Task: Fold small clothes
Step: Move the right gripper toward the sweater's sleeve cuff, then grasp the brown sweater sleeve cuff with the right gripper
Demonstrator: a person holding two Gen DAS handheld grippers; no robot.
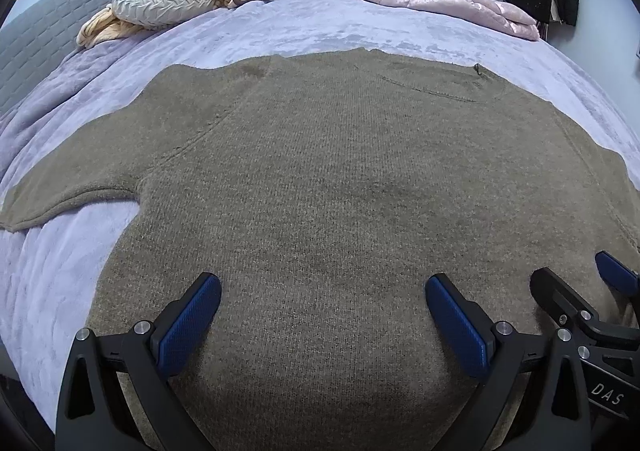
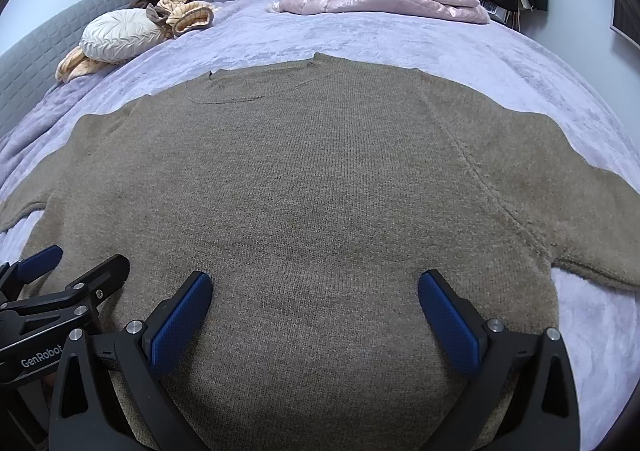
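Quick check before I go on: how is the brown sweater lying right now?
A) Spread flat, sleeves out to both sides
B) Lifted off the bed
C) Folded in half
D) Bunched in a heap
A: the brown sweater lies flat on the lilac blanket, sleeves extended to either side, both grippers' jaws open above its hem.

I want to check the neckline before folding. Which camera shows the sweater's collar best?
The right wrist view: the collar sits near centre, its curved seam fully visible. In the left wrist view the collar lies further right and looks flatter.
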